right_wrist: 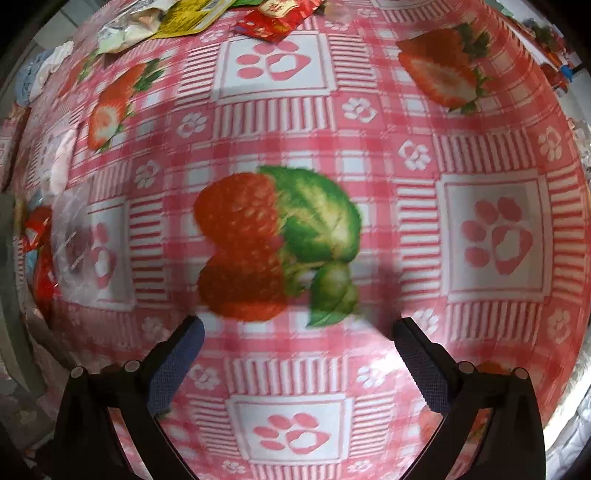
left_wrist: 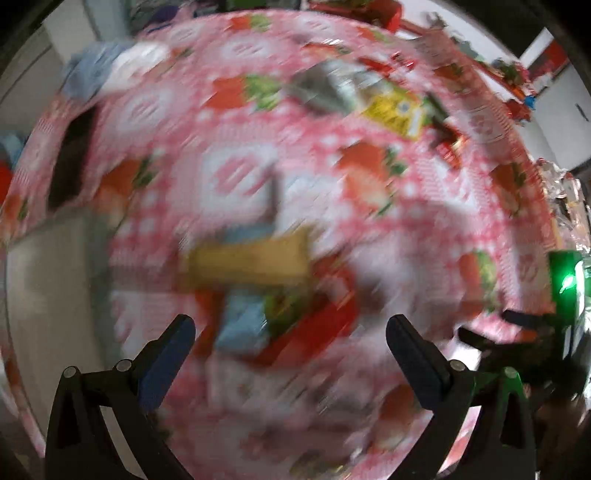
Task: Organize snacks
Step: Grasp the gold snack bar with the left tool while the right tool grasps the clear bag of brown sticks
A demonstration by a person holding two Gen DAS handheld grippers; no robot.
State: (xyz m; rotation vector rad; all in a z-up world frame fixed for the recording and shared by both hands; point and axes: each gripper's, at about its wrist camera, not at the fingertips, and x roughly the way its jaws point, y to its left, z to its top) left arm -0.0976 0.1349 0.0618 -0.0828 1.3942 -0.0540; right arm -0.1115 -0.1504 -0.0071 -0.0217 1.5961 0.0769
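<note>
- Snacks sit in two loose groups on the surface (right_wrist: 369, 122), which wears a pink checked cloth printed with strawberries and paw marks.
- In the blurred left wrist view, the left gripper (left_wrist: 290, 328) stands with its jaws wide apart and nothing between them, over a near pile: a tan flat pack (left_wrist: 251, 264), a pale blue packet (left_wrist: 243, 325) and a red packet (left_wrist: 325, 325) overlapping one another. That makes three I can count; the blur may hide more.
- Farther off in that view lie a silver pouch (left_wrist: 317, 88) and a yellow packet (left_wrist: 395, 110), side by side.
- The right gripper shows at that view's right edge, too blurred to place exactly.
- In the right wrist view, the right gripper (right_wrist: 297, 332) is also spread open and empty, over bare cloth; no snack lies between its fingers.
- At that view's top edge are a yellow packet (right_wrist: 192, 18) and a red packet (right_wrist: 273, 18); a clear plastic bag (right_wrist: 70, 236) lies at the left.
- Handling, as a judgement: these look like light, thin, crinkly foil or film packs, likely slippery and easy to crush. A pinch across a flat sealed edge or corner seems safest, and the top pack of the pile is likely to slide.
</note>
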